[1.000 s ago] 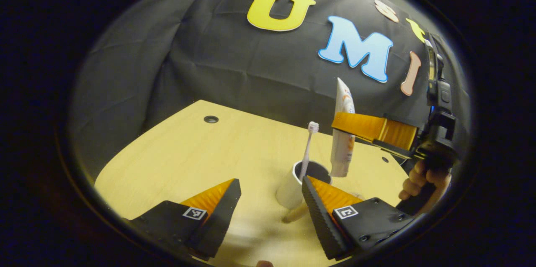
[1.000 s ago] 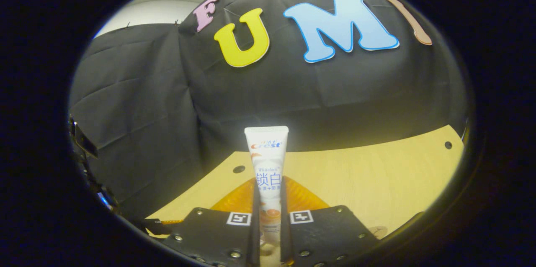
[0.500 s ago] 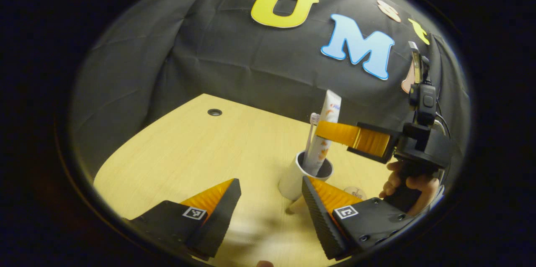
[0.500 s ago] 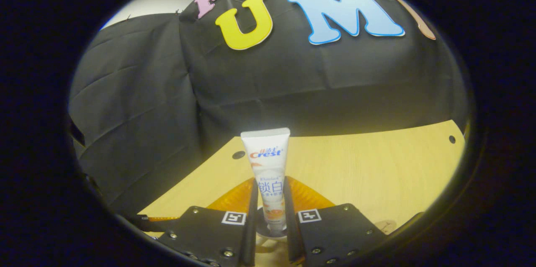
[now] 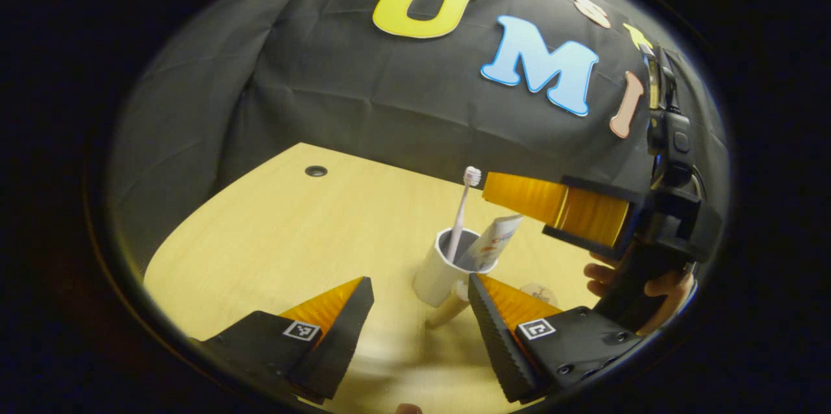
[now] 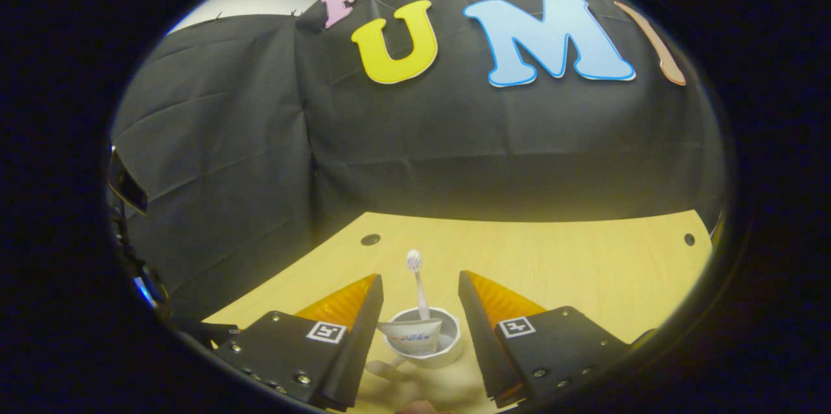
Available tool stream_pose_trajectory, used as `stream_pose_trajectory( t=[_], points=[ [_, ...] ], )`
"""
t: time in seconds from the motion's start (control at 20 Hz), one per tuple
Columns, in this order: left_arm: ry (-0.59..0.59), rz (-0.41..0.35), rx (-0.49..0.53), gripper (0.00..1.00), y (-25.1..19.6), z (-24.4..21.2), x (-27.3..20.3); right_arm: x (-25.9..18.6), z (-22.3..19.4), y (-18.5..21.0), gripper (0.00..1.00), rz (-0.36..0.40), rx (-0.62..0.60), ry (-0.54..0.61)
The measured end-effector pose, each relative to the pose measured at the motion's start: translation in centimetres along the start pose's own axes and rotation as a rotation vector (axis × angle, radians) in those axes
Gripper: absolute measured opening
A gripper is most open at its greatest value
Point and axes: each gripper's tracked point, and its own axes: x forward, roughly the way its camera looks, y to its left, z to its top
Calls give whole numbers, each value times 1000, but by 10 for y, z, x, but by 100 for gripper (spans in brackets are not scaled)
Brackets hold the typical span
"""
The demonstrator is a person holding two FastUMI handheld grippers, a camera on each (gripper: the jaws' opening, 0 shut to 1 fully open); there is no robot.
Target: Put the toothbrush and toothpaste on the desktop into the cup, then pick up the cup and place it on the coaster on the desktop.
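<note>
Booth: black cloth wall behind a pale wood desktop (image 5: 272,232) with small round holes near its far edge.
Cup: white cup (image 5: 436,274) stands upright on the desktop, mid-table; in the right gripper view it sits low between that gripper's own fingers (image 6: 422,339).
Toothbrush: toothbrush (image 5: 459,213) stands in the cup, bristle head up, leaning slightly.
Toothpaste: toothpaste (image 5: 493,242) is inside the cup, tilted against the rim toward the right gripper, top part sticking out.
Right gripper: right gripper (image 6: 419,310) is spread wide, nothing between its fingers, hovering above the cup; a hand (image 5: 639,284) holds its grip.
Left gripper: left gripper (image 5: 419,316) also wide apart and holding nothing, low and near the cup on its own side.
Coaster: coaster (image 5: 539,292), a small pale disc, lies on the desktop just beyond the cup, partly behind the left gripper's finger.
Step in hand: loading looks done; the cup pickup is next, by my read.
How to do it well: take the cup wall low and square, squeeze gently, lift straight, keep it level since both items lean and are top-heavy; land centred on the coaster.
Hard to see: cup base and the object beside it are blurred and part-covered; coaster edge cut off.
</note>
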Motion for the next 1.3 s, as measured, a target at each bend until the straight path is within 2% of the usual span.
stream_pose_trajectory(
  t=[0.05, 0.15, 0.2, 0.45, 0.5, 0.6, 0.65, 0.75, 0.8, 0.95, 1.05, 1.15, 1.3],
  points=[
    [7, -11, 8, 99, -5, -1, 0, -5, 3, -4, 70, -9, 3, -4],
    [27, -29, 30, 99, -15, -3, 3, -15, 10, -11, 70, -26, 9, -14],
    [42, -37, 45, 95, -19, -7, 5, -20, 15, -15, 70, -37, 13, -19],
    [139, -70, 123, 99, -35, -21, 24, -46, 28, -43, 70, -108, 22, -27],
    [160, -78, 126, 95, -37, -25, 28, -51, 30, -49, 70, -122, 25, -24],
    [194, -88, 118, 99, -43, -29, 41, -60, 30, -63, 70, -150, 38, -16],
    [215, -83, 116, 99, -43, -31, 48, -65, 30, -69, 70, -165, 45, -14],
    [256, -60, 114, 91, -39, -39, 61, -74, 30, -83, 70, -199, 55, -6],
    [279, -47, 115, 94, -36, -44, 67, -77, 29, -90, 70, -213, 61, -1],
    [364, -11, 142, 94, -22, -61, 83, -86, 23, -104, 70, -247, 66, 17],
    [413, -1, 160, 97, -18, -71, 92, -90, 17, -111, 70, -261, 67, 28],
    [446, -1, 175, 96, -14, -76, 97, -89, 11, -112, 70, -258, 79, 42],
    [470, 9, 184, 75, -18, -81, 101, -91, 1, -113, 70, -260, 85, 67]
  ],
)
